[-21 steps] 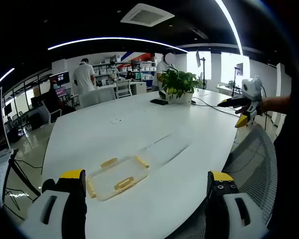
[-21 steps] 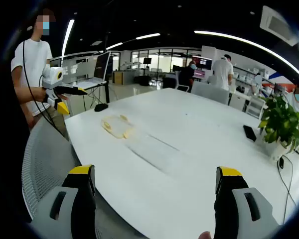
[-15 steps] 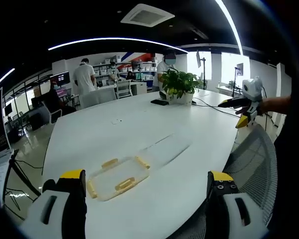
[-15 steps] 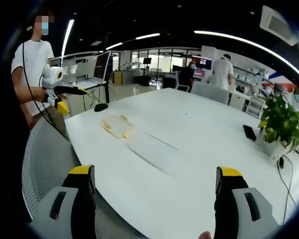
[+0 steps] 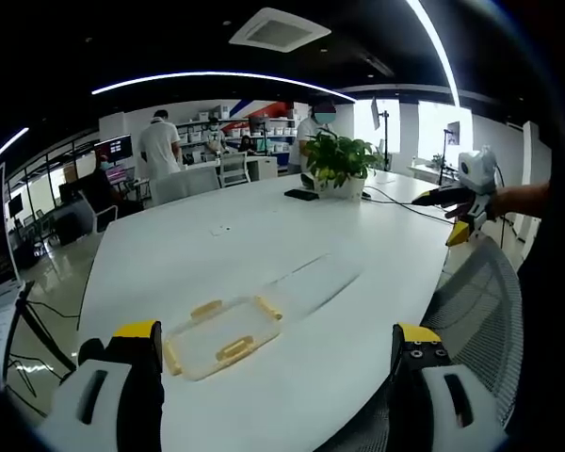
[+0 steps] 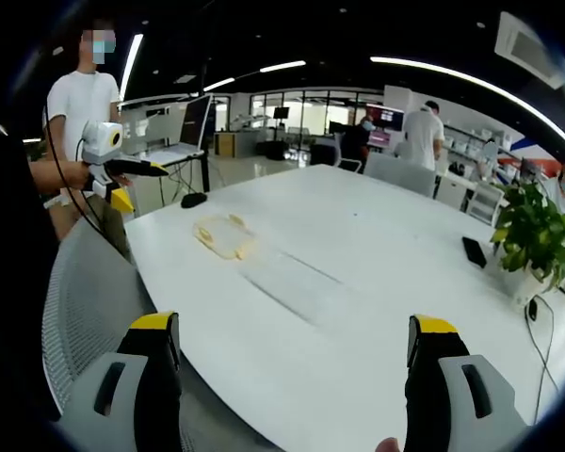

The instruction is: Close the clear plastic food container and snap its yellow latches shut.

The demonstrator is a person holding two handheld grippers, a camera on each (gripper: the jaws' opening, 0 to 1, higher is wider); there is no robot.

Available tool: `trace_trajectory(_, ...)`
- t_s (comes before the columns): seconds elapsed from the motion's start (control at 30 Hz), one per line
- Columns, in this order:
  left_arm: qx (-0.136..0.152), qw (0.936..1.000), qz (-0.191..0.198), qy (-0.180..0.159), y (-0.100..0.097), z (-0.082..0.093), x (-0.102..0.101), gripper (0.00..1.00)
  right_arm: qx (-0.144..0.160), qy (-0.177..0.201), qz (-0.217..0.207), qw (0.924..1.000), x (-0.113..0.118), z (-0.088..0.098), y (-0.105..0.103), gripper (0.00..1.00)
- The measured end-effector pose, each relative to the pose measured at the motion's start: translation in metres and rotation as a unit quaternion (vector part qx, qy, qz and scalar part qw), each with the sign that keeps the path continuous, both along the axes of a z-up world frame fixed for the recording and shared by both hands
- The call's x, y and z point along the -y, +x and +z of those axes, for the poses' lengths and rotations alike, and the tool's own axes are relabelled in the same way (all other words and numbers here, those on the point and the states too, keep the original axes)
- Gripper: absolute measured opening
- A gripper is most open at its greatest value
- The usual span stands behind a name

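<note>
— Where are we? Container lies flat on the table, at eleven o'clock past our left gripper.

— Approach step. Both grippers, right gripper too, gape empty; we reach in next.

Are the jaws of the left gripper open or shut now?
Open: the left gripper shows its two jaws far apart, holding nothing.
</note>
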State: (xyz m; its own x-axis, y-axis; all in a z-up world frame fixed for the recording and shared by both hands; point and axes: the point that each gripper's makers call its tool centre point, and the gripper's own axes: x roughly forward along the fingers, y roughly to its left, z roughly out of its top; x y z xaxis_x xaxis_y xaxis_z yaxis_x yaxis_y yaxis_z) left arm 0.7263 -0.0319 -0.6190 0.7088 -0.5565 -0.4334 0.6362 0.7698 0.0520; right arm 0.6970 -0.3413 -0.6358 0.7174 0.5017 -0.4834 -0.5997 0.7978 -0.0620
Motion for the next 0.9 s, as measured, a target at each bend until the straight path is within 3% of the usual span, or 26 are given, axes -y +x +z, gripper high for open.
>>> trace_trajectory(0.9, -0.005, 1.0, -0.001, 0.0, -0.0018, -0.0034, -0.0013, 0.99, -0.002, -0.008, 0.007, 0.9999, -0.0011, -0.0003, -0.0022, 1.0)
